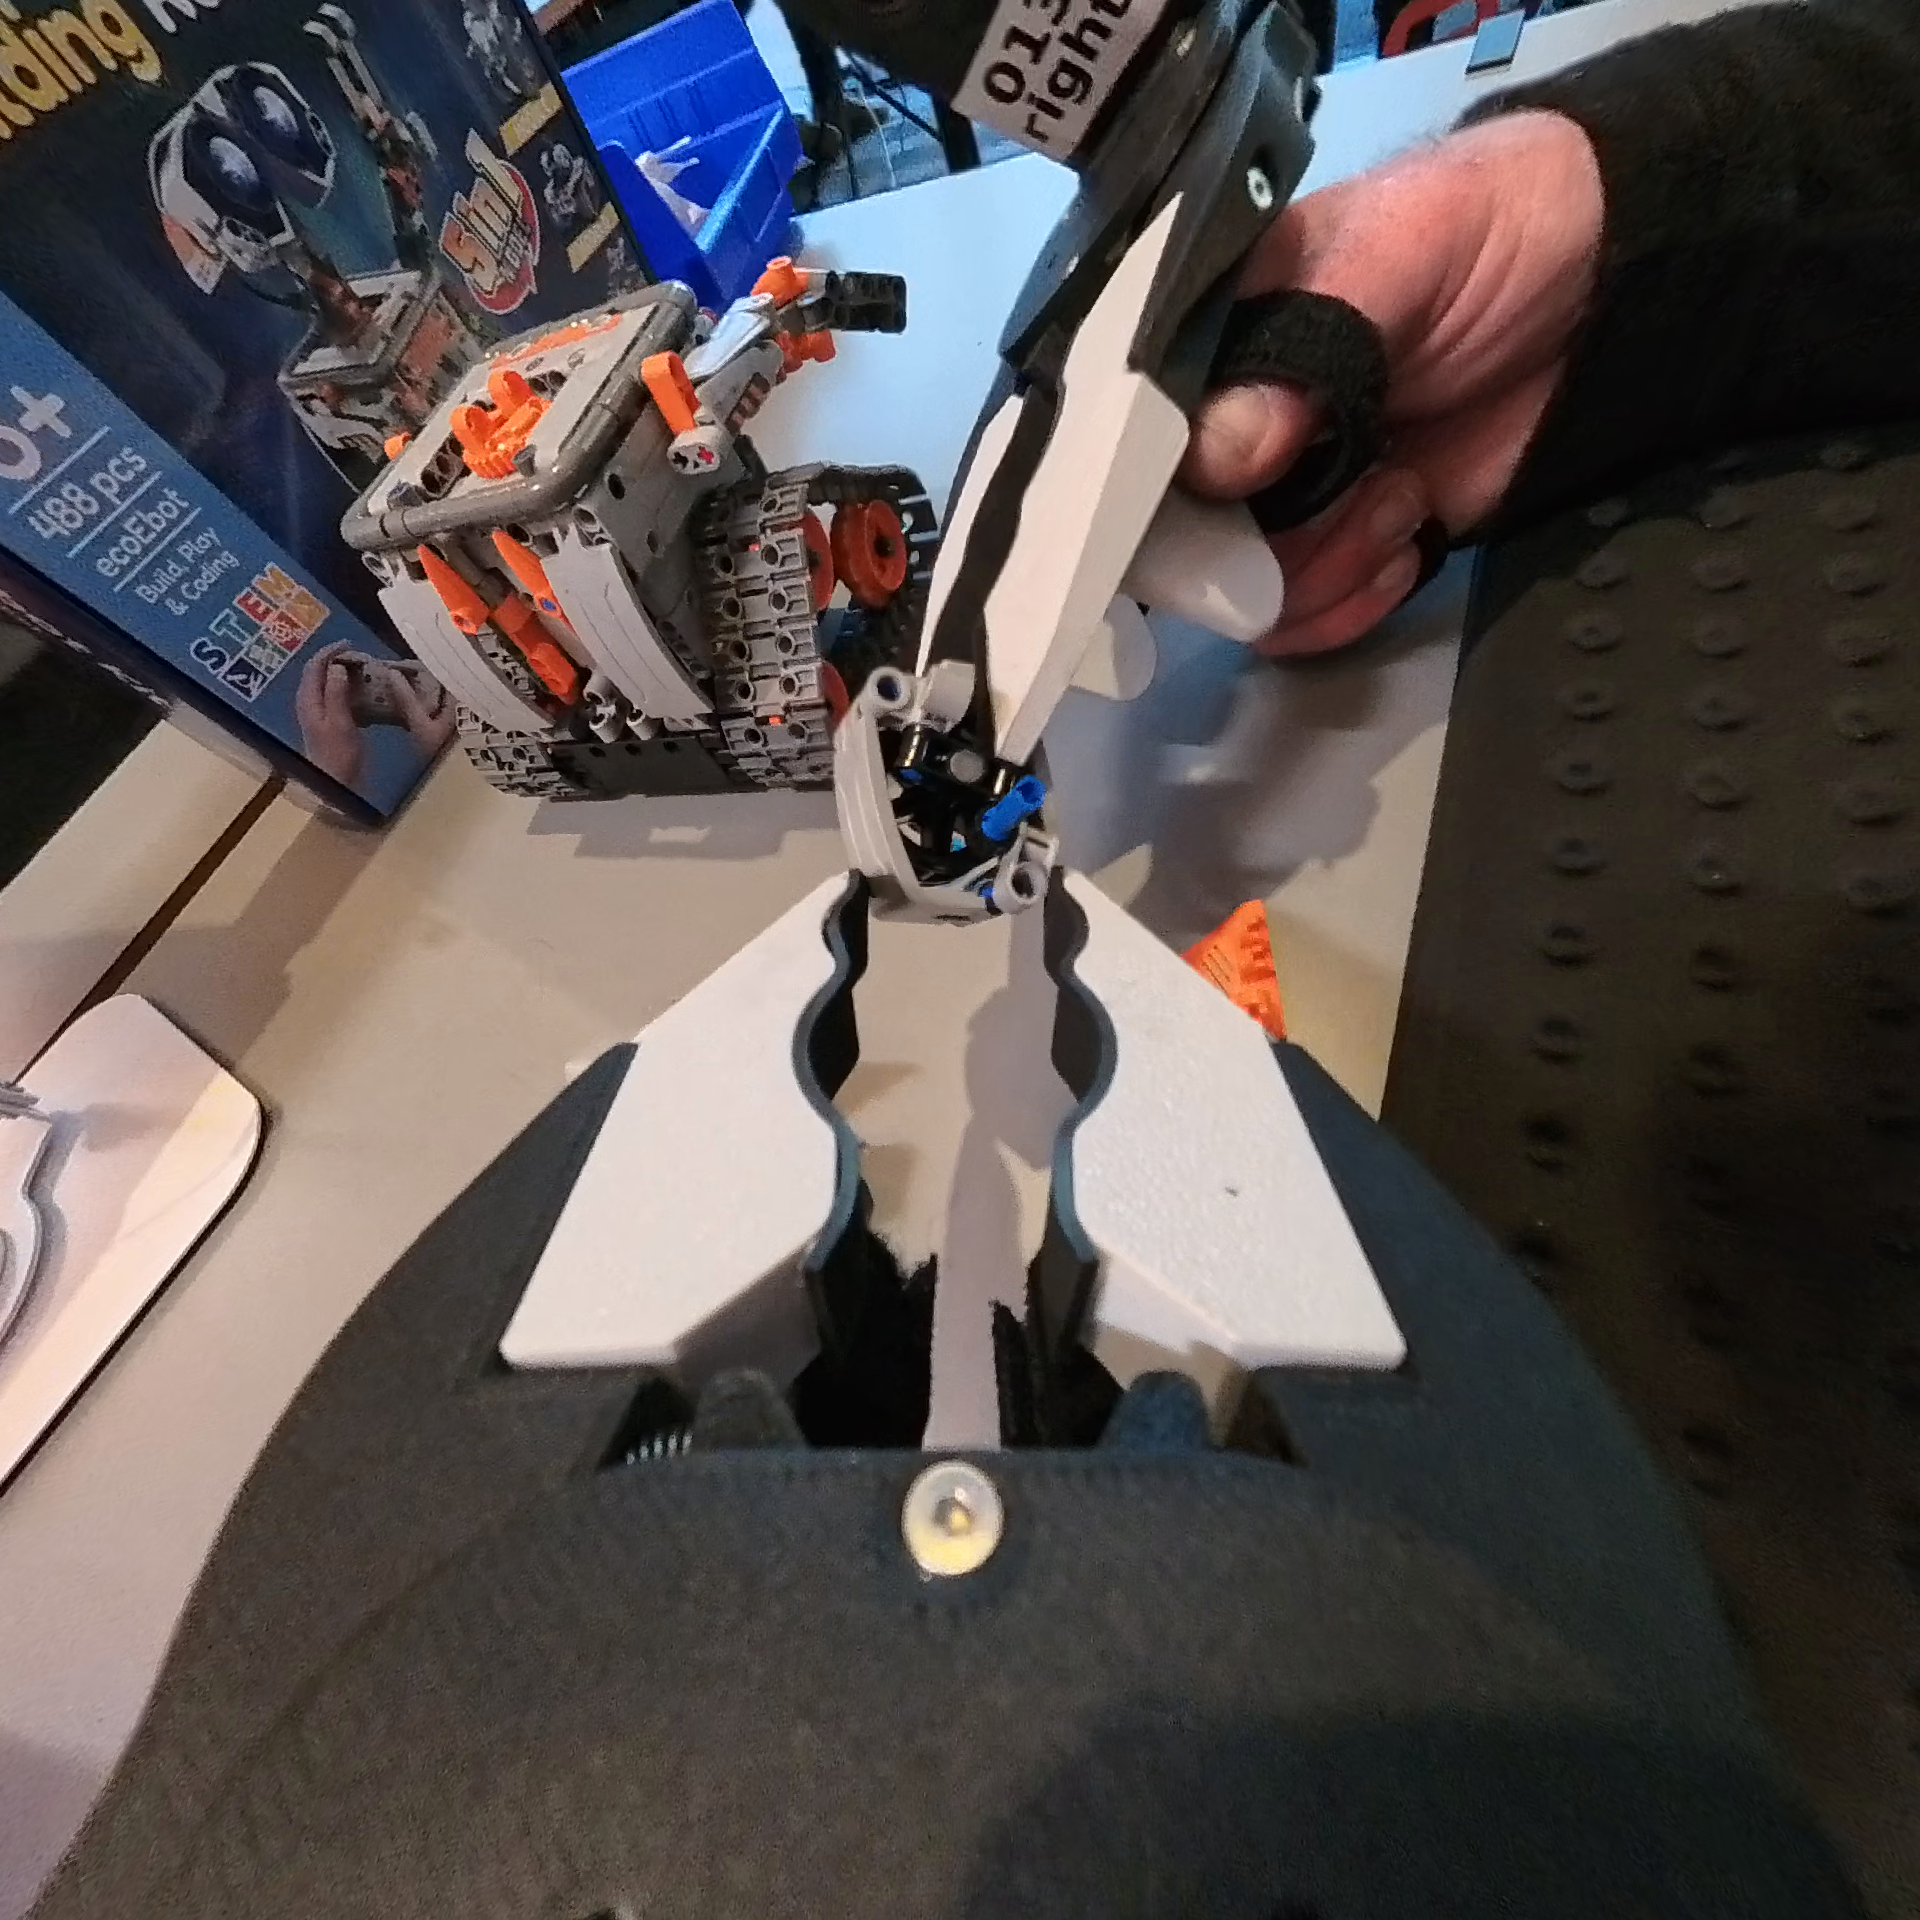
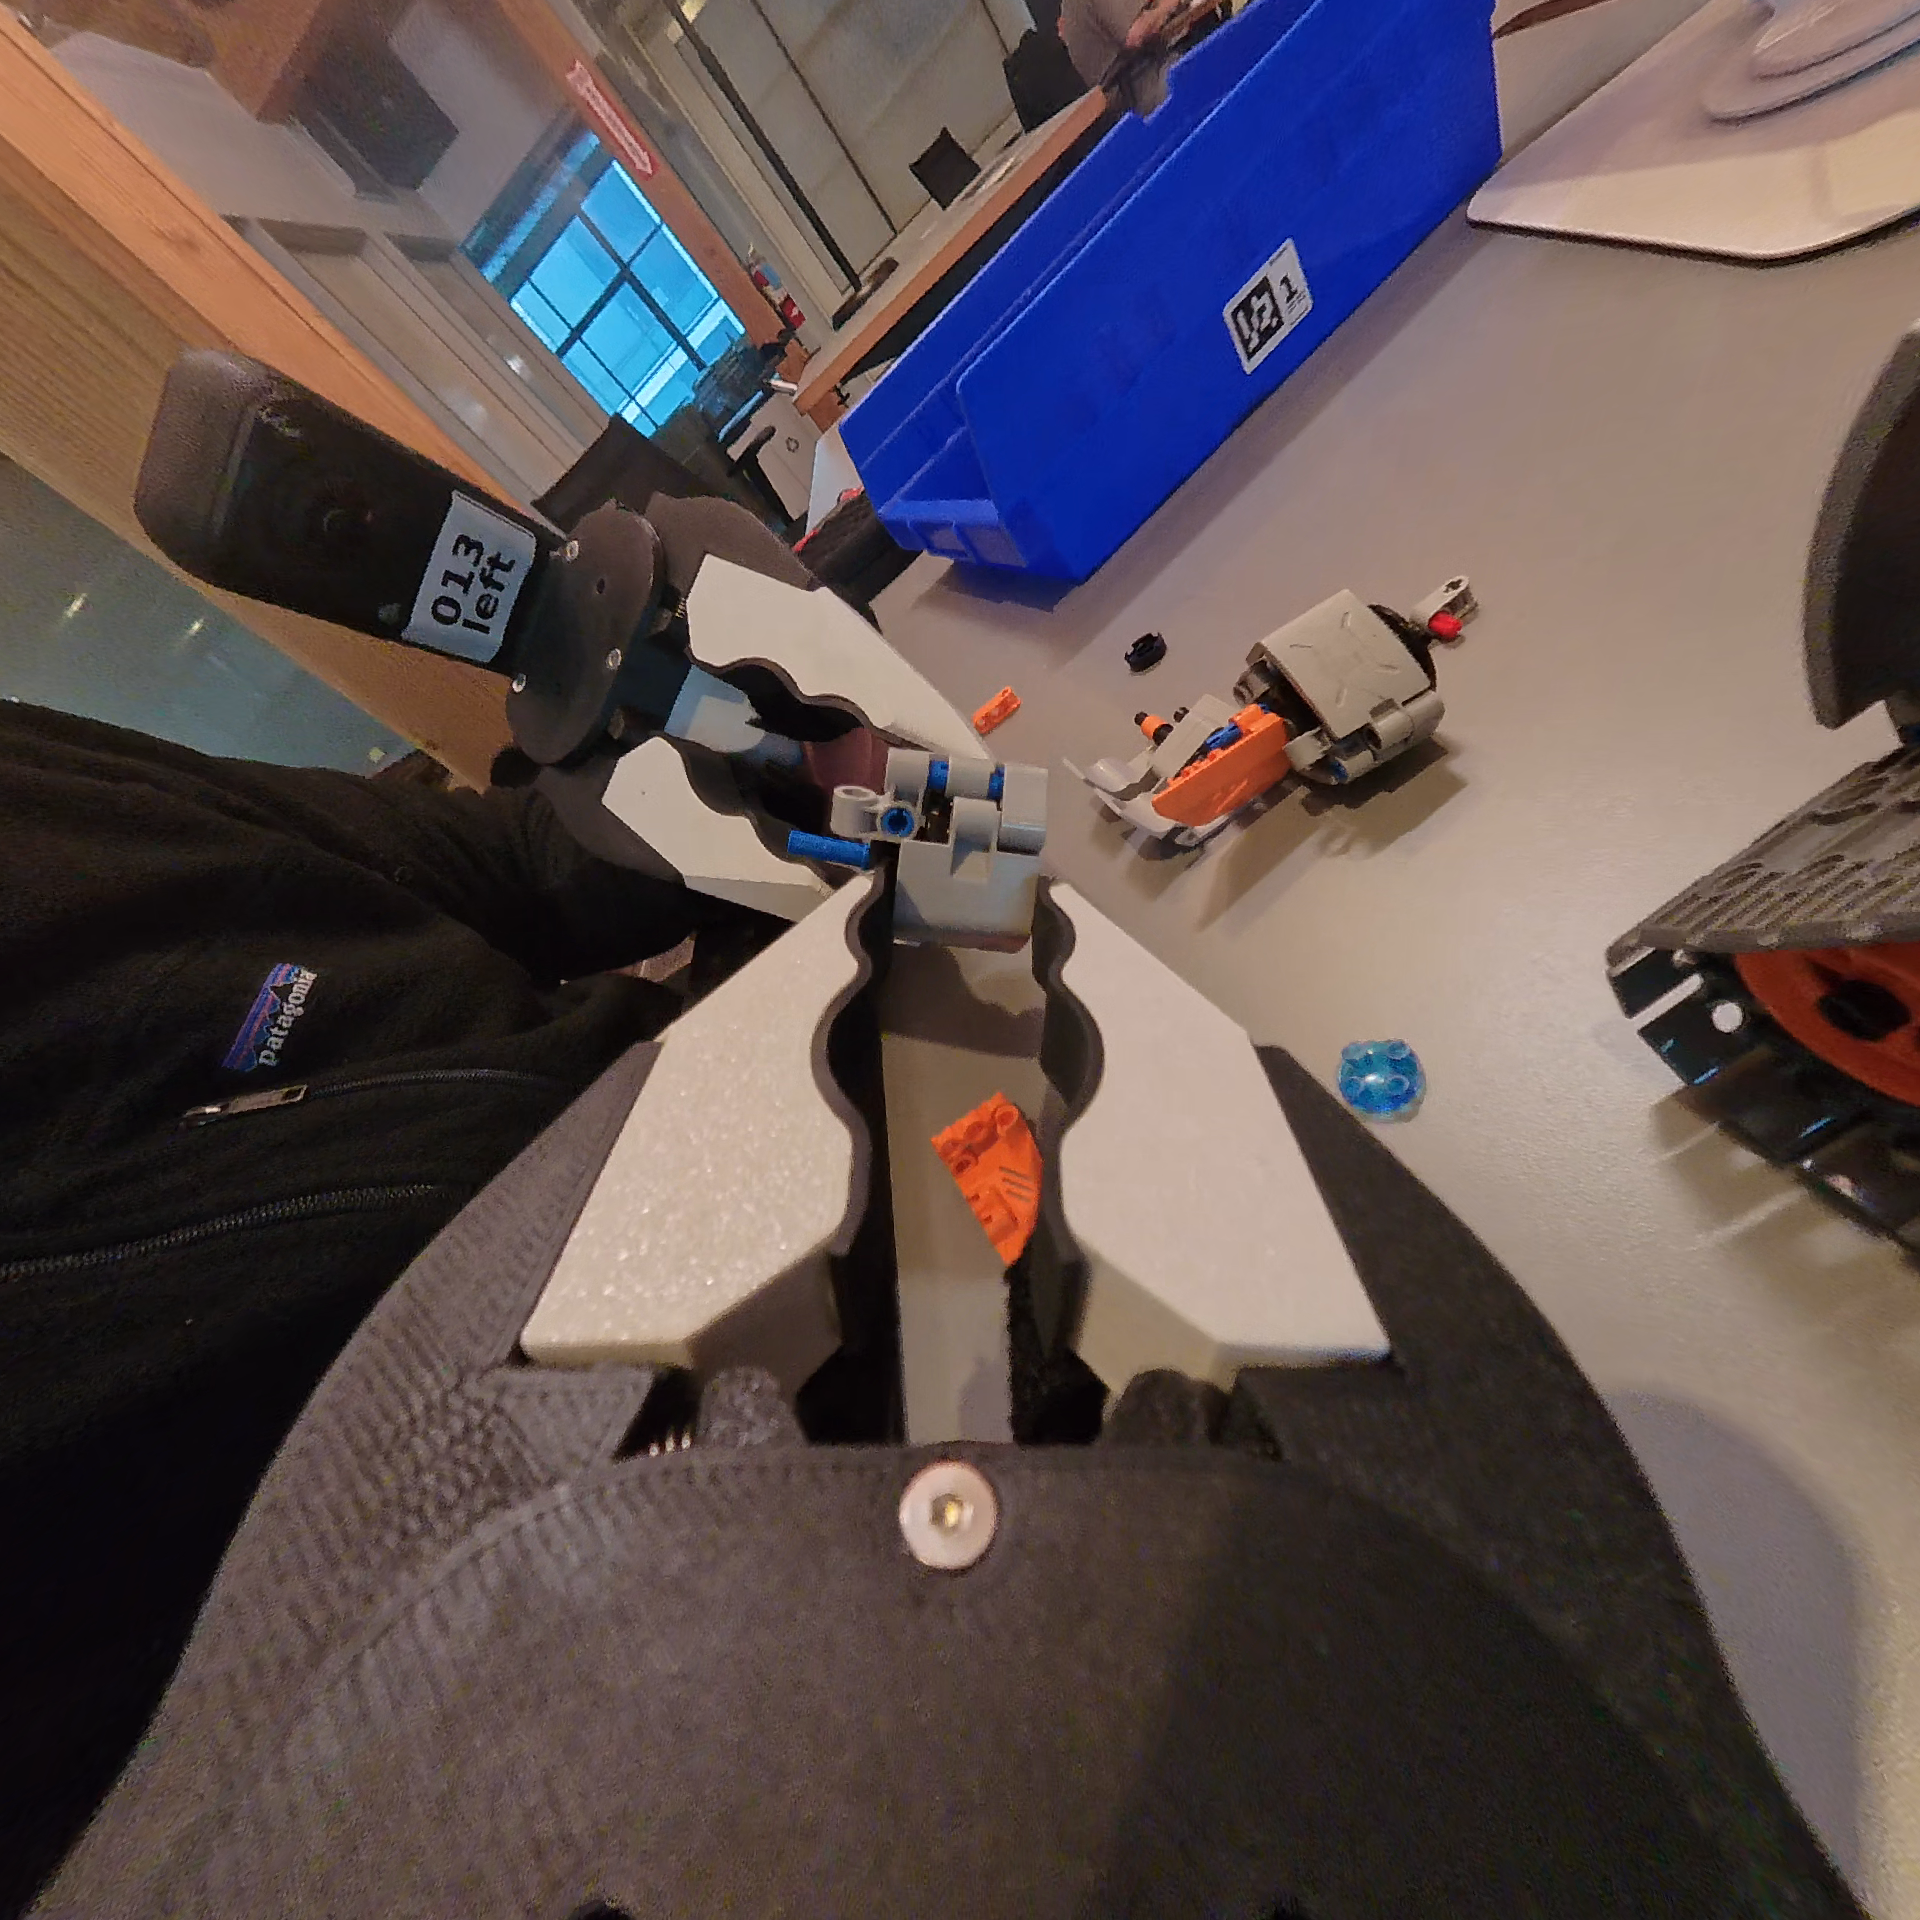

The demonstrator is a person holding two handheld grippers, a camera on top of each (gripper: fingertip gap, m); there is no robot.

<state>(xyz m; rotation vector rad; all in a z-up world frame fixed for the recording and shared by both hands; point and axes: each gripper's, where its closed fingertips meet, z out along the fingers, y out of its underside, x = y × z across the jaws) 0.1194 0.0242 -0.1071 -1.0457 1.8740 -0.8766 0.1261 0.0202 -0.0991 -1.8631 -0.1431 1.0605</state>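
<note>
Left claw, right claw grip brick assembly, seemingly above table.

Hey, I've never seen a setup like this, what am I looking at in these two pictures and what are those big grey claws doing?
There is no robot here. A person holds two hand-operated grippers, each with a camera looking out along its two grey fingers. One picture is from the left gripper, the other from the right gripper. Both are pinching the same small grey block piece with blue pins, held above a pale table; a hand squeezes the right one's handle. On the table are a tracked toy robot built of grey and orange blocks, its box, a blue bin, a smaller half-built part, an orange piece and a clear blue stud.
</note>
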